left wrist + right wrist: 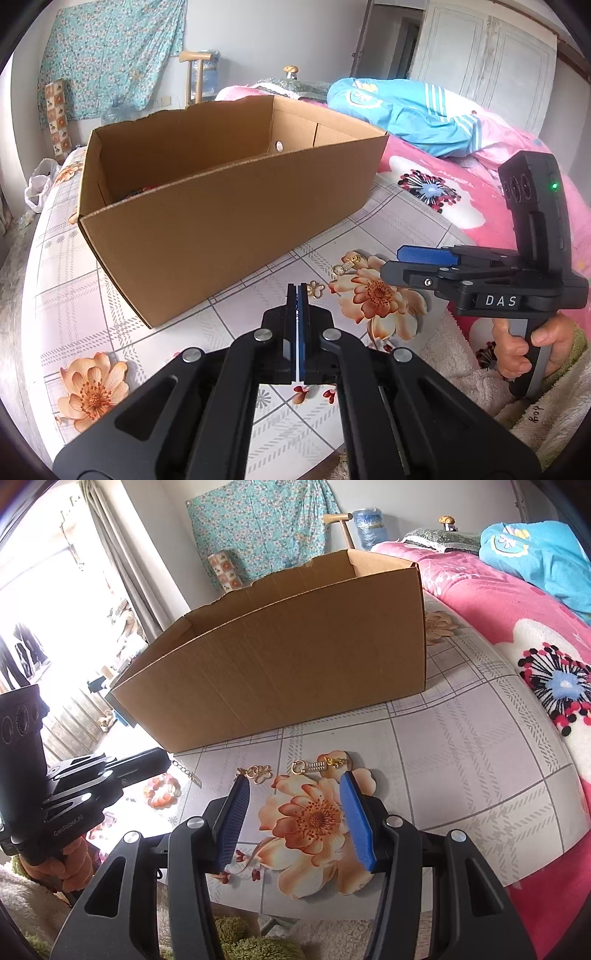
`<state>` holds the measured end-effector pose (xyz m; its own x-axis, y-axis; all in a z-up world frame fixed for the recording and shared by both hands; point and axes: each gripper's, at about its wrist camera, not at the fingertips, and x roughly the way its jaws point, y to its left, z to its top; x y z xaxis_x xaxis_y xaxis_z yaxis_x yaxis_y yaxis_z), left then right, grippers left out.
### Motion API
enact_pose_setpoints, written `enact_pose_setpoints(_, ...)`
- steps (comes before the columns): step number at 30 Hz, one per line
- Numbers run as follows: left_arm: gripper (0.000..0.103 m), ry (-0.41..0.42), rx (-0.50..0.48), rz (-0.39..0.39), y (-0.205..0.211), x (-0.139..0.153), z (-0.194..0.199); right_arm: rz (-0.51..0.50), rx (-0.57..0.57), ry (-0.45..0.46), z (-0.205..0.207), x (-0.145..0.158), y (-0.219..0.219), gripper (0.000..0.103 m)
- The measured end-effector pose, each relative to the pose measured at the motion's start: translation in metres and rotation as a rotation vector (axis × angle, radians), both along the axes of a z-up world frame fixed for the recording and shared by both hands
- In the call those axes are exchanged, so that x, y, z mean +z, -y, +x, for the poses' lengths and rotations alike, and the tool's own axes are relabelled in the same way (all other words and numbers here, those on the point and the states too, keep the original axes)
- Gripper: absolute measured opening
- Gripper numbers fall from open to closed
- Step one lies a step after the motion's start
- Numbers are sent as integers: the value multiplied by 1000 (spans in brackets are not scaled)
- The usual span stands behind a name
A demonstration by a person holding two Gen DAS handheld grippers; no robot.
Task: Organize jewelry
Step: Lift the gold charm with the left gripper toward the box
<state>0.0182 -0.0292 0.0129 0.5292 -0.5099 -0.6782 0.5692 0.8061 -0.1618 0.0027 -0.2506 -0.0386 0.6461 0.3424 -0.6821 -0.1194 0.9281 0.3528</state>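
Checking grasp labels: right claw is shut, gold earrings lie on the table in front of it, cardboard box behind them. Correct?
Not quite: the right claw is open, its blue pads spread wide with nothing between them, as the right wrist view shows. The rest holds: the gold earrings lie on the table in front of it, with the cardboard box behind them.

Floral tablecloth (461, 775) bears cardboard box (288, 672) and gold jewelry (321, 766) (near box).

- The left gripper (298, 291) has its blue pads pressed flat together.
- The right gripper (295, 805) has its fingers spread wide apart.
- A bare hand (517, 347) grips the right gripper's handle.
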Motion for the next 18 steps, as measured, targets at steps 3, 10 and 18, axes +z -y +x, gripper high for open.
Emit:
enact_pose_setpoints(3,0,-11,-7,-4,5,-7,-2,-27,-11,-13,0,-1,2,50)
enact_pose_setpoints(10,0,-19,-26,-5,11,-18,-7,-83,-4,-1,8,2,-4,50)
enact_pose_setpoints(18,0,-20,-19,-17,5,-21,-5,-107,48,-54,26,-10,-26,29)
